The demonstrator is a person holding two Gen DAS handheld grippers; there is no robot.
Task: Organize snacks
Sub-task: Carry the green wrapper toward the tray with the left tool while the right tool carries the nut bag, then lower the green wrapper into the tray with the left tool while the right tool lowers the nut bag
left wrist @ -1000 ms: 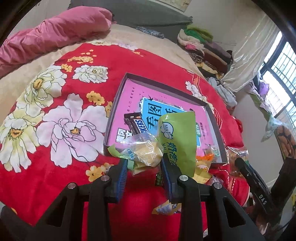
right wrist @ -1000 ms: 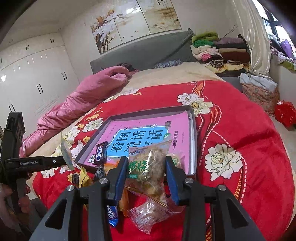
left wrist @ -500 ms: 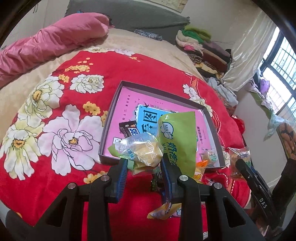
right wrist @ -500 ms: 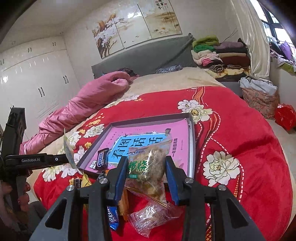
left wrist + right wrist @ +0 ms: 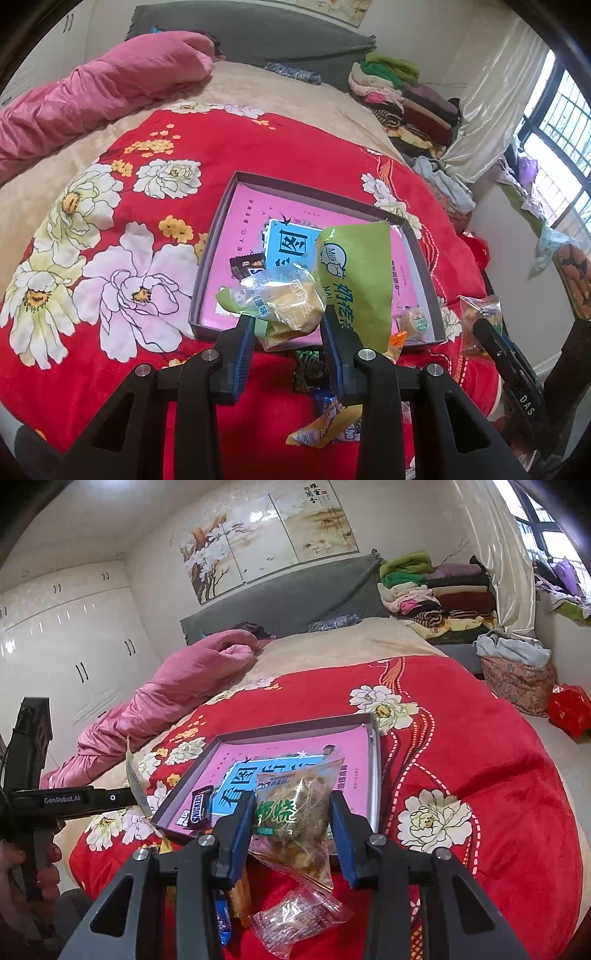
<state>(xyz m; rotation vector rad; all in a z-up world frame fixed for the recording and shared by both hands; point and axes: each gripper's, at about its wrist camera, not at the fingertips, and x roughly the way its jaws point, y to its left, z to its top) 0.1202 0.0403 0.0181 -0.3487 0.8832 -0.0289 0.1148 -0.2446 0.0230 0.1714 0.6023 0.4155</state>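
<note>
A grey tray with a pink liner (image 5: 240, 206) (image 5: 373, 731) lies on the red floral blanket. It holds a Snickers bar (image 5: 245, 264) (image 5: 199, 806) and a small round snack (image 5: 415, 321). My left gripper (image 5: 288, 325) is shut on a clear pack of yellow cake (image 5: 291, 301) together with a tall green milk-snack bag (image 5: 358, 280), above the tray's near edge. My right gripper (image 5: 293, 812) is shut on a clear bag of brownish snack with green lettering (image 5: 295, 808), above the tray's near right corner.
Loose snack packs lie on the blanket in front of the tray (image 5: 325, 428) (image 5: 299, 919). A pink quilt (image 5: 92, 92) and stacked clothes (image 5: 399, 96) sit at the bed's far side. The bed edge drops off on the right.
Both grippers have risen and tilted, holding their packs; the tray sits lower and farther in both views. Neither grip has changed.
</note>
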